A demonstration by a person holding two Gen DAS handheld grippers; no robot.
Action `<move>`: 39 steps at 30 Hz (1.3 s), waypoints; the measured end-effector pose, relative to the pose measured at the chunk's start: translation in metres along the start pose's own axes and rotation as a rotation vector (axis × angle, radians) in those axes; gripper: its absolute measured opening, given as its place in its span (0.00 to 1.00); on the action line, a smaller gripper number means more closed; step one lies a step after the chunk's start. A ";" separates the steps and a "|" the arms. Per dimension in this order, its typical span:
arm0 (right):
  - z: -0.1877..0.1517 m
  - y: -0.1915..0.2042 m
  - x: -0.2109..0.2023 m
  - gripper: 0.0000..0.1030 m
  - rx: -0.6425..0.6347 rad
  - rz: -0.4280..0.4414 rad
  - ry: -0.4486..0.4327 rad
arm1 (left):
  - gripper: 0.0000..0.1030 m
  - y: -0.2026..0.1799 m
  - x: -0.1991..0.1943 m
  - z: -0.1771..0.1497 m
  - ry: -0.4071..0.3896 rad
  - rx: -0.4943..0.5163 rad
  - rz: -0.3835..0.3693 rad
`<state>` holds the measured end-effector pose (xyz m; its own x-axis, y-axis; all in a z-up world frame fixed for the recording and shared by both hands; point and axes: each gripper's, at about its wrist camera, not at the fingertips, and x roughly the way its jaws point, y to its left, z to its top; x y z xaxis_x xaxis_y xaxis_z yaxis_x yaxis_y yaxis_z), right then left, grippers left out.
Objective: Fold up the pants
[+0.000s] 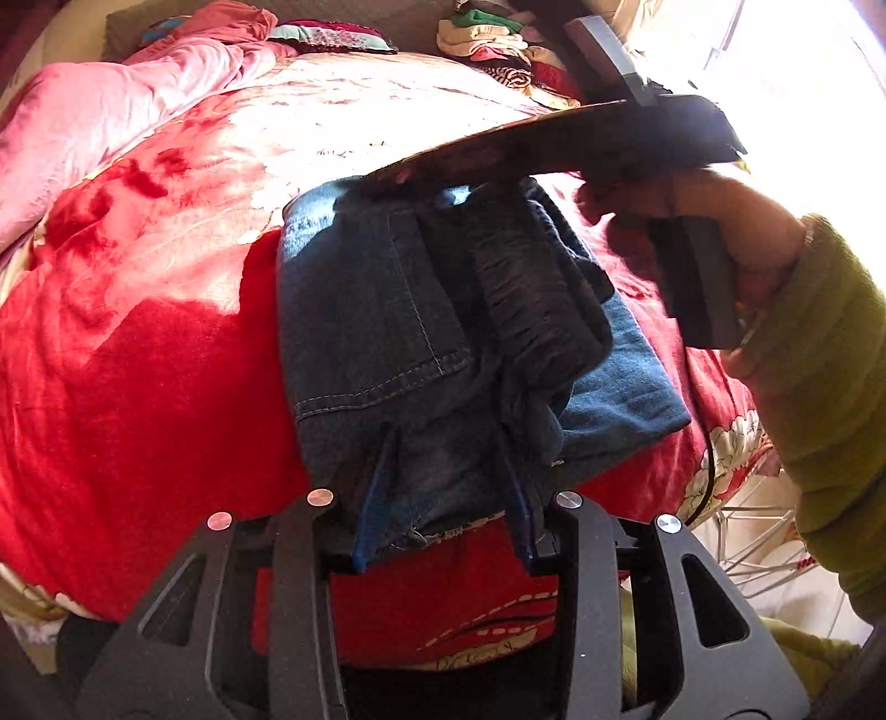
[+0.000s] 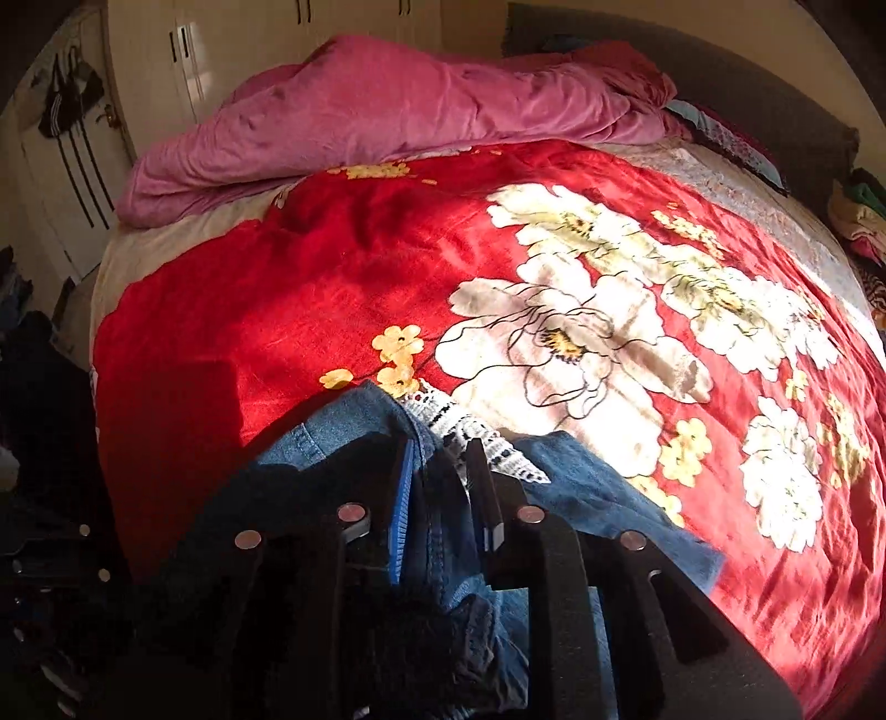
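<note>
Blue denim pants (image 1: 376, 321) lie folded in a thick bundle on a red flowered blanket (image 1: 138, 387). My left gripper (image 1: 447, 437) is shut on the bundle's near edge, with denim filling the gap between its blue pads. In the right wrist view, my right gripper (image 2: 441, 448) is shut on a seamed fold of the pants (image 2: 332, 437), with a white patterned lining (image 2: 470, 437) showing just beyond its tips. The right gripper's body (image 1: 637, 138) hangs over the far end of the pants, held by a hand (image 1: 742, 221) in a green sleeve; its fingertips are hidden there.
A crumpled pink quilt (image 2: 387, 116) lies along the far side of the bed. Stacked clothes (image 1: 498, 50) sit by the headboard. White wardrobe doors (image 2: 166, 66) stand beyond the bed. A white wire rack (image 1: 758, 531) stands beside the bed's edge.
</note>
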<state>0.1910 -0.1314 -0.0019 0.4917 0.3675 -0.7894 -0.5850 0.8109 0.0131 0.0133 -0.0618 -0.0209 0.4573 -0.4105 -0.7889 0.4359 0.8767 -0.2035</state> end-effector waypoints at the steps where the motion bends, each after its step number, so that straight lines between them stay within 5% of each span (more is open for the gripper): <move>1: -0.002 -0.003 -0.011 0.19 0.017 -0.007 -0.022 | 0.30 0.000 0.000 0.000 0.001 0.002 0.000; 8: -0.041 0.010 -0.070 0.20 0.015 0.028 -0.122 | 0.34 -0.002 0.003 0.000 0.003 0.013 0.006; 13: -0.073 0.012 -0.046 0.20 -0.001 -0.103 -0.019 | 0.34 -0.005 0.004 0.000 0.004 0.013 0.009; 19: -0.081 0.002 -0.040 0.20 0.094 -0.071 -0.047 | 0.34 -0.005 0.005 0.001 0.007 0.011 0.018; 29: -0.077 0.013 -0.074 0.54 0.117 -0.043 -0.124 | 0.39 -0.009 0.001 0.000 0.004 0.016 0.023; 39: -0.073 0.017 -0.115 0.66 0.135 -0.067 -0.216 | 0.45 -0.012 -0.010 0.001 -0.013 0.013 0.014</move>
<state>0.0777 -0.1931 0.0446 0.6613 0.3883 -0.6418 -0.4627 0.8846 0.0584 0.0043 -0.0684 -0.0098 0.4731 -0.4018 -0.7840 0.4393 0.8790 -0.1854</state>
